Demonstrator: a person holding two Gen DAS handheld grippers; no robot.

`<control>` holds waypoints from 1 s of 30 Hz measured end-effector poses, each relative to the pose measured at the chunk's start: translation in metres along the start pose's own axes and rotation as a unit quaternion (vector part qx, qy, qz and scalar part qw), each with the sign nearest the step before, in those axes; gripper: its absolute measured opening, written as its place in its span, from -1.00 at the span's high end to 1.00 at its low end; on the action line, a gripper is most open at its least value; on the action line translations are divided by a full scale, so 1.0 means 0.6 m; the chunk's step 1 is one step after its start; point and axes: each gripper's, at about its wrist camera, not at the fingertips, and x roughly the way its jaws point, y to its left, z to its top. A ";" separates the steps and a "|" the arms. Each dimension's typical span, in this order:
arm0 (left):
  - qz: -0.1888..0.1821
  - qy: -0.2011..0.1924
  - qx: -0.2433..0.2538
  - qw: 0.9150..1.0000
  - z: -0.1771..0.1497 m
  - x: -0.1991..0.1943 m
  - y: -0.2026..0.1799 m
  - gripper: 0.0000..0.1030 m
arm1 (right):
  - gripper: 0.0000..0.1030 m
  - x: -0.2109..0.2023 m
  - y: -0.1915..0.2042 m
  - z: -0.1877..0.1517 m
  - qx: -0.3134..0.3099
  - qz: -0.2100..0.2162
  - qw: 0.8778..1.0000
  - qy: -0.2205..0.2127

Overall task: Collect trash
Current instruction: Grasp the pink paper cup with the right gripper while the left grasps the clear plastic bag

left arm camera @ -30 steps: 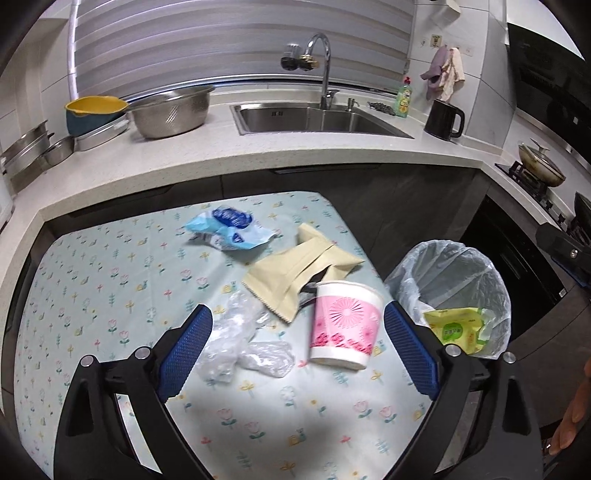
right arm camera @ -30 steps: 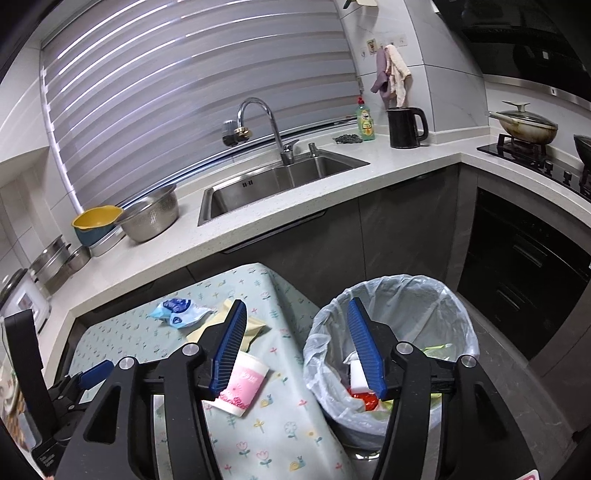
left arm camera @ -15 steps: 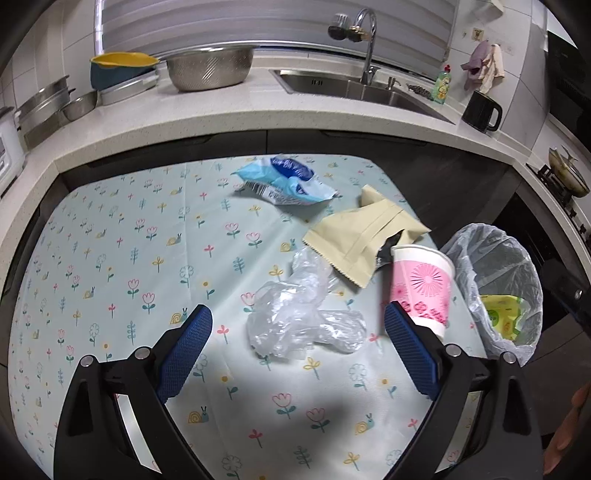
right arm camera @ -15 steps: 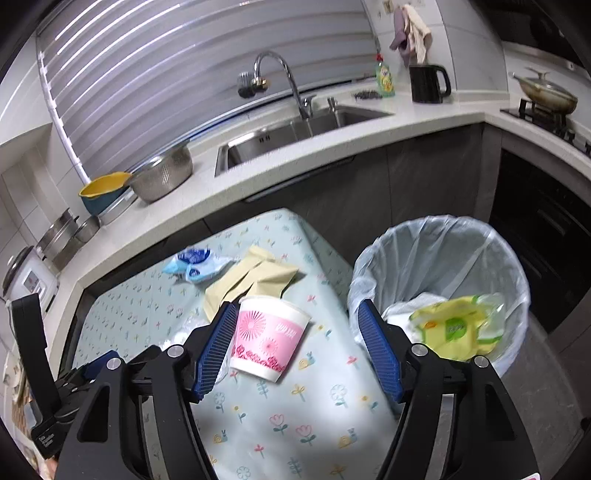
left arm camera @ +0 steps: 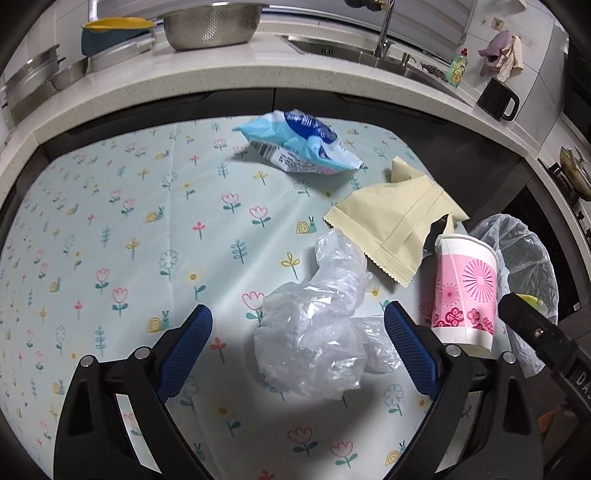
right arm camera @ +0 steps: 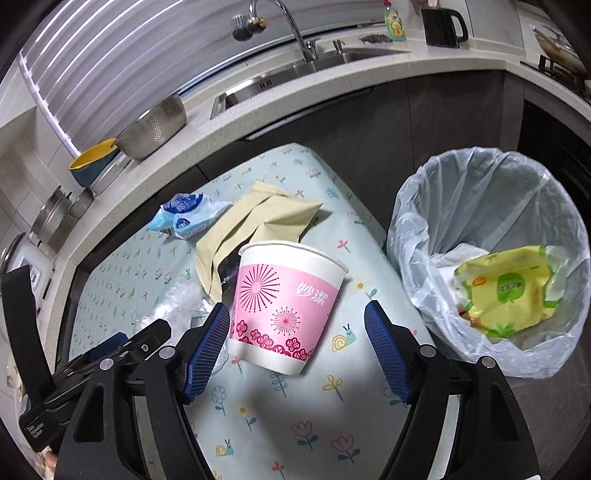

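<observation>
A crumpled clear plastic bag [left arm camera: 314, 339] lies on the flowered tablecloth [left arm camera: 129, 229], between the wide-apart fingers of my left gripper [left arm camera: 301, 347], which is open and not touching it. A pink and white paper cup [right arm camera: 282, 306] [left arm camera: 463, 291] stands upright near the table's right edge. My right gripper [right arm camera: 297, 349] straddles it, jaws opening, pads clear of the cup. A beige pouch [left arm camera: 395, 225] [right arm camera: 255, 225] and a blue wrapper [left arm camera: 299, 142] [right arm camera: 186, 216] lie farther back. The lined trash bin [right arm camera: 491, 258] [left arm camera: 524, 258] beside the table holds a yellow-green packet [right arm camera: 508, 291].
Behind the table runs a counter [left arm camera: 221, 85] with a sink [right arm camera: 295, 77], a steel colander [left arm camera: 212, 24], a yellow and blue bowl [left arm camera: 114, 31], a black kettle [left arm camera: 496, 98] and a soap bottle [right arm camera: 393, 20]. A stove with a pan [right arm camera: 557, 40] is at the far right.
Both grippers have come down toward the table. The left one shifted from the cup to over the plastic bag. The right one swung from the bin to the cup and opened wider.
</observation>
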 end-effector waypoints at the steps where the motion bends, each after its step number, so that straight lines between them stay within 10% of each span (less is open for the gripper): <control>1: -0.003 0.004 -0.002 1.000 0.000 0.006 0.001 -0.74 | -0.41 0.007 0.000 -0.001 0.002 0.001 1.000 0.004; 19: -0.029 0.030 -0.004 0.999 -0.013 0.014 0.001 0.24 | -0.22 0.056 0.027 -0.017 -0.007 0.019 0.999 0.028; 30: -0.044 0.010 0.004 0.999 -0.030 -0.059 -0.023 0.28 | -0.12 -0.018 0.025 -0.025 -0.002 0.033 0.999 -0.003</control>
